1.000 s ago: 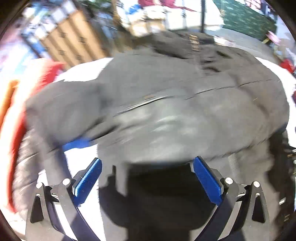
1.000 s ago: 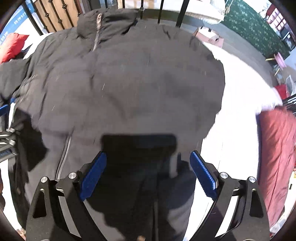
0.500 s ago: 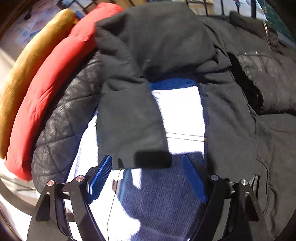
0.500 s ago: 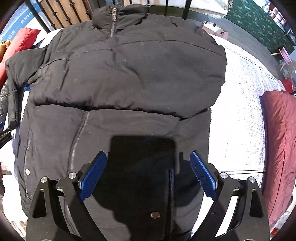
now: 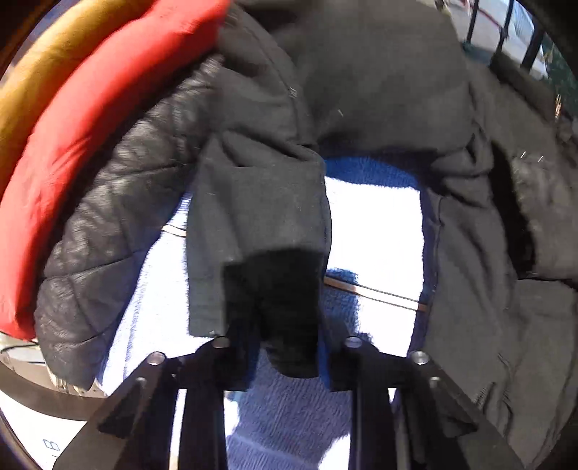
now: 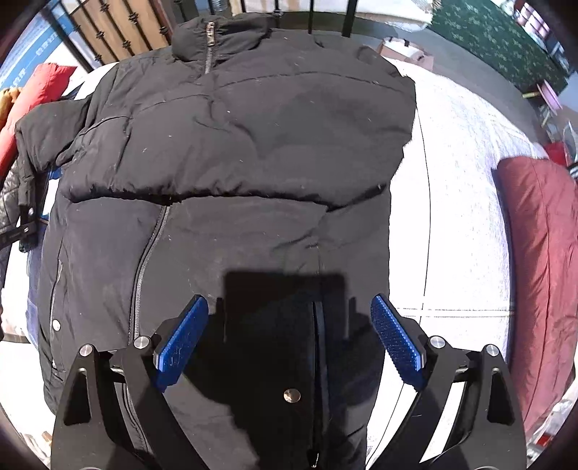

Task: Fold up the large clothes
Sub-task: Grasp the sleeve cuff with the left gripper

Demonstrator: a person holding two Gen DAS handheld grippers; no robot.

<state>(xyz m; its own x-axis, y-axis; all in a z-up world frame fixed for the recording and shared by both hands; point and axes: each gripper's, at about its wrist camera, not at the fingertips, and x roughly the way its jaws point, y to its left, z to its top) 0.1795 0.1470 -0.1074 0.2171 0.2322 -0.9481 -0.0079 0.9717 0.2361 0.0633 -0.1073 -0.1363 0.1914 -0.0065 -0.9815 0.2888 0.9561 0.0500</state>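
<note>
A large black padded jacket lies front up on the bed, collar at the far end; its right sleeve is folded across the chest. My right gripper hovers open and empty over the jacket's lower hem. In the left wrist view the jacket's left sleeve stretches out from the body toward me. My left gripper has narrowed around the sleeve's cuff, which sits between the jaws.
The bed has a white and blue blanket, also in the right wrist view. A red coat, a quilted black coat and a tan item lie piled on the left. A dark red garment lies on the right. A metal bed rail runs behind.
My left gripper swung from the jacket's body to the left sleeve, moved onto the cuff and closed on it. My right gripper drew back; the folded right sleeve settled.
</note>
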